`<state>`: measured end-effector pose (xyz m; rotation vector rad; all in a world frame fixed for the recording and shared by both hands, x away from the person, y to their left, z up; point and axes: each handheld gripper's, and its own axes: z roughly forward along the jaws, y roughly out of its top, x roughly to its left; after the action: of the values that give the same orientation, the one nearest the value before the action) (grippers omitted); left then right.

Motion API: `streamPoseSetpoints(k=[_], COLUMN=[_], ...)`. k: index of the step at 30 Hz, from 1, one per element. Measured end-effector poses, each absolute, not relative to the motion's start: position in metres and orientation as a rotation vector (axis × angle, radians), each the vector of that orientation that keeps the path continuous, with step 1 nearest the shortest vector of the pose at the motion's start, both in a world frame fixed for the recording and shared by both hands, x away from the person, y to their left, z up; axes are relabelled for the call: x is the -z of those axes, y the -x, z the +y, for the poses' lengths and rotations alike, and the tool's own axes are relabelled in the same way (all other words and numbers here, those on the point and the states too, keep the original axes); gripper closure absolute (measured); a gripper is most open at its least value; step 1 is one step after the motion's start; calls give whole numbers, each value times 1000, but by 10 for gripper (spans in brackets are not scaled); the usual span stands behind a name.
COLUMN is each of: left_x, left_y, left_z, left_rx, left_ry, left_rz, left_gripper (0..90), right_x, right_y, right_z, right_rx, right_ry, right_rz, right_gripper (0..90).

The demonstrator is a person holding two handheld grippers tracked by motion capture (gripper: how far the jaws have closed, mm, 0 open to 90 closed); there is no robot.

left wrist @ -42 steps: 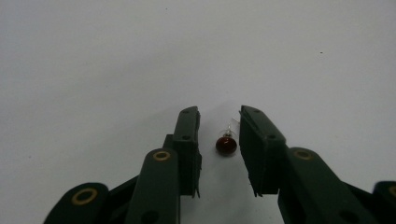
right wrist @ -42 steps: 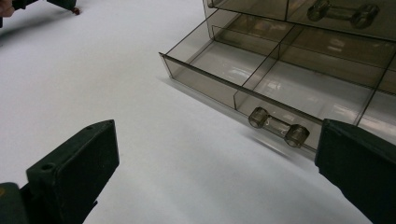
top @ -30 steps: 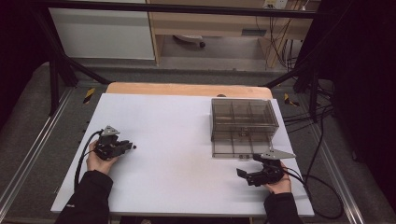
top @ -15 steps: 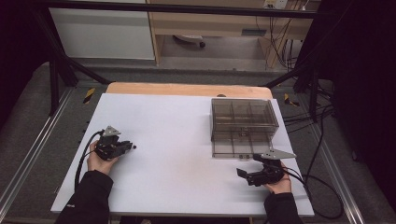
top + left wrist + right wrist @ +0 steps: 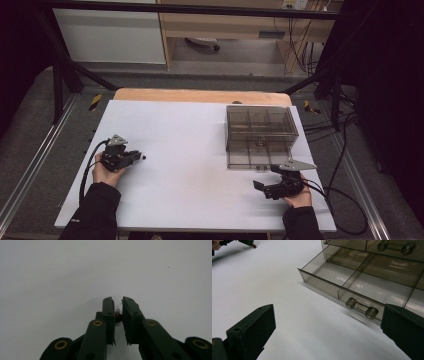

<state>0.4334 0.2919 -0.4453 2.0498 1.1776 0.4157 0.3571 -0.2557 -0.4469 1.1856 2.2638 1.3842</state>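
We see the left gripper (image 5: 118, 312) nearly closed on a tiny bulb (image 5: 118, 315) (clear glass tip, dark reddish base) at frame centre; the right gripper (image 5: 327, 327) stands wide open, empty.

My left gripper (image 5: 141, 158) is lying at the table's (image 5: 190, 145) left side, pinching a small bulb (image 5: 118, 315) between its jaws. The drawer box (image 5: 260, 132) is standing just ahead of my right gripper (image 5: 260, 187), its lower drawer (image 5: 362, 287) sticking out toward me.

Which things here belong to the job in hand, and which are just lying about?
In the job:
- left hand-held gripper, shut on a small bulb-like part
- smoky drawer box, lower drawer pulled out
- right hand-held gripper, open

Lying about:
- floor cables
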Motion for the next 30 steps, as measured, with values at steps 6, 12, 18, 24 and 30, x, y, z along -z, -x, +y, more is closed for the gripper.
streamPoseSetpoints(k=[6,12,18,24,30], left_x=[443,440,436,434,429], left_y=[-431,-428,-424,-422,-419], left_z=[291,290,288,284,276], left_rx=[-411,-407,-398,-389,-386], left_ry=[-2042,-2028,-2018,-2013,-2018], left_rz=[1174,1167,1157,1145,1122], left_gripper=[798,798,798,798,798], right_x=[447,447,447,447,447], right_y=[-357,-357,-357,-357,-357], right_z=[-256,-256,-256,-256,-256], right_rx=[-1384,-1385,-1382,-1382,-1382], right_ry=[-1185,-1185,-1184,-1184,-1183], right_rz=[2264,2262,2266,2266,2266], right_gripper=[4,4,4,4,4])
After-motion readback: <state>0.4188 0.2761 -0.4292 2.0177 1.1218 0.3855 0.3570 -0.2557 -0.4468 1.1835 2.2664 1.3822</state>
